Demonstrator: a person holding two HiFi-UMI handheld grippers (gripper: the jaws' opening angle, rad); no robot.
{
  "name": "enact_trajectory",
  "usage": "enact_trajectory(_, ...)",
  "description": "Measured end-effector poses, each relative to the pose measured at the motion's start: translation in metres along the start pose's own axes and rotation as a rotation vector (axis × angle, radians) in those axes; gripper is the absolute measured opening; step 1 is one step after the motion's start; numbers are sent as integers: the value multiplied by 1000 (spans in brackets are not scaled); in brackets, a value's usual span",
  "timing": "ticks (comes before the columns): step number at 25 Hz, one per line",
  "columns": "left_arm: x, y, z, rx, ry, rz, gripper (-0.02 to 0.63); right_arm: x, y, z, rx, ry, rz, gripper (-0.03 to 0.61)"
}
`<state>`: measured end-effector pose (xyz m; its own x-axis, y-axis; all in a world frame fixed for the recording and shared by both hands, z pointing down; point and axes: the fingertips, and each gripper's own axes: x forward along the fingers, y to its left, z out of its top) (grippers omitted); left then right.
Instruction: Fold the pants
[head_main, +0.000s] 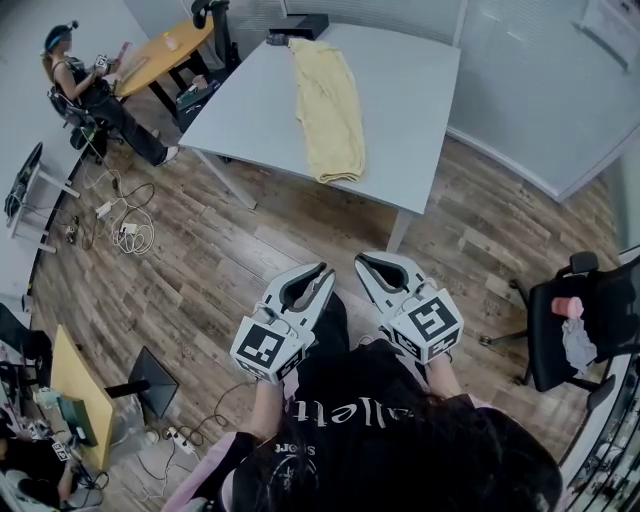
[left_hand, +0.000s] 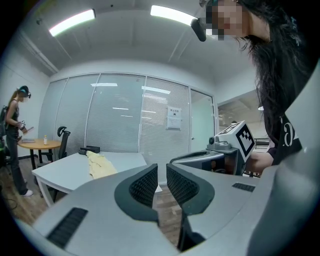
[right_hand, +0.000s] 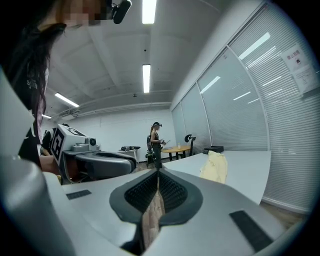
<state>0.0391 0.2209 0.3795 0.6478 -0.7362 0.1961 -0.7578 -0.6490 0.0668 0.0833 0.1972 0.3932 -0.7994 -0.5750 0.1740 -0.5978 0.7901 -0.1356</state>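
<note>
Yellow pants (head_main: 327, 103) lie lengthwise on the grey table (head_main: 410, 110), folded into a long strip, far ahead of both grippers. My left gripper (head_main: 322, 273) and right gripper (head_main: 367, 263) hang side by side over the wooden floor, short of the table's near edge. In the left gripper view the left gripper (left_hand: 161, 169) keeps a narrow gap between its pads with nothing in it, and the pants (left_hand: 101, 165) show at the left. In the right gripper view the right gripper (right_hand: 158, 173) is shut and empty, with the pants (right_hand: 215, 167) at the right.
A black box (head_main: 298, 27) sits at the table's far end. Another person (head_main: 85, 85) sits at an orange table (head_main: 160, 50) at the far left. Cables (head_main: 125, 225) lie on the floor at left. A black office chair (head_main: 580, 320) stands at right.
</note>
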Motion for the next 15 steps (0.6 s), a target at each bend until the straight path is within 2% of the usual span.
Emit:
enact_trajectory(8,36,47,0,-17,10,-50,72,43,-36,1,11,40,-40,27)
enact_trajectory(15,64,117,8,-28,27,-81,72,103,-71,8,32,82,-81,26)
